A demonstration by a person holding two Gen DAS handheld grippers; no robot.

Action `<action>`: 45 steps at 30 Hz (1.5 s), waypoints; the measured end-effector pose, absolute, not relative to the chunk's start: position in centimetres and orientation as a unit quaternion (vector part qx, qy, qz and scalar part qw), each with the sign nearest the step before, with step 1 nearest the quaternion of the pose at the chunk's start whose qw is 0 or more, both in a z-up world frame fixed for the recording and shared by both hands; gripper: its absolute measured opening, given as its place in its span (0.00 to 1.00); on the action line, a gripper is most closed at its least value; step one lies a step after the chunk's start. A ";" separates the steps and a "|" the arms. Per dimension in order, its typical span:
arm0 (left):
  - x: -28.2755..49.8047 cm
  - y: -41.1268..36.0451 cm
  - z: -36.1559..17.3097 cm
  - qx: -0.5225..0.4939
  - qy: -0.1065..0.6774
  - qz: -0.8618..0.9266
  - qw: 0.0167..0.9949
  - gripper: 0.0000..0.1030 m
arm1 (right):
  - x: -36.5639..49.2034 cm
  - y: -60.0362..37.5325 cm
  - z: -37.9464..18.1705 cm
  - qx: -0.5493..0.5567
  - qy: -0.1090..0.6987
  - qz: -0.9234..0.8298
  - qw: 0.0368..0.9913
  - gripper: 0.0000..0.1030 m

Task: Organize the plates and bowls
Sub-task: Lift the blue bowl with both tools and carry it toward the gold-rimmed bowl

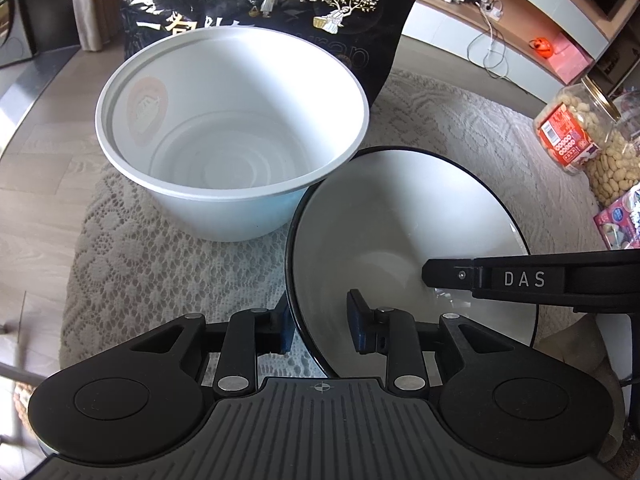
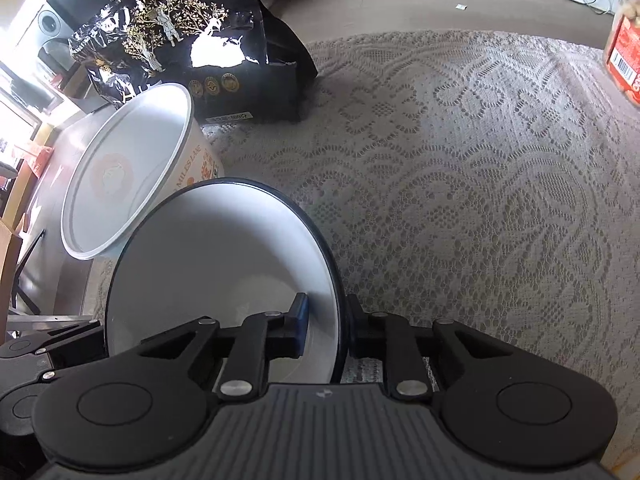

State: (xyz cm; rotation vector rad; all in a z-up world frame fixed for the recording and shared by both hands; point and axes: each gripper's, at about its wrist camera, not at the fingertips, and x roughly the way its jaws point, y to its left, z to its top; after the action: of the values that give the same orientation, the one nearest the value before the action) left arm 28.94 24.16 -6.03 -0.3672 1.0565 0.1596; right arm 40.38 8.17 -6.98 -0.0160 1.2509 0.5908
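A white bowl with a thin black rim (image 1: 400, 208) (image 2: 220, 248) sits on the lace cloth, close beside a taller white paper bowl (image 1: 240, 120) (image 2: 132, 152) with orange print. My left gripper (image 1: 320, 326) straddles the black-rimmed bowl's near-left rim, one finger outside and one inside, open with a clear gap on the inner side. My right gripper (image 2: 326, 322) is shut on the same bowl's right rim, with the blue pad inside and the other finger outside. One of its fingers (image 1: 448, 276) reaches in from the right in the left wrist view.
A black bag with gold tree figures (image 1: 260, 0) (image 2: 180, 40) stands right behind the paper bowl. A jar of peanuts (image 1: 580, 132) (image 2: 624, 40) and a pink packet (image 1: 620, 224) lie at the right. Lace cloth (image 2: 480, 160) covers the table.
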 end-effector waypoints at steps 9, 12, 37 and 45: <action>32.4 20.2 -3.1 -0.146 0.517 -0.009 0.844 0.38 | 40.2 2.3 -4.3 0.009 0.546 0.233 0.805 0.17; 34.6 17.3 -3.0 -0.122 0.533 -0.053 0.836 0.38 | 40.5 -1.1 -3.9 0.017 0.543 0.199 0.815 0.17; 38.4 13.5 -7.1 -0.126 0.556 -0.091 0.816 0.27 | 41.4 -5.0 -7.1 0.040 0.576 0.192 0.794 0.37; 38.7 14.6 -7.2 -0.169 0.563 -0.086 0.804 0.27 | 41.7 -4.3 -7.0 0.032 0.583 0.176 0.793 0.35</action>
State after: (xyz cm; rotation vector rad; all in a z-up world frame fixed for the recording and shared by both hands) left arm 38.68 14.57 -7.16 -0.3621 1.2067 -0.1852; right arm 41.73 -4.32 -7.00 0.0681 1.2532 0.3788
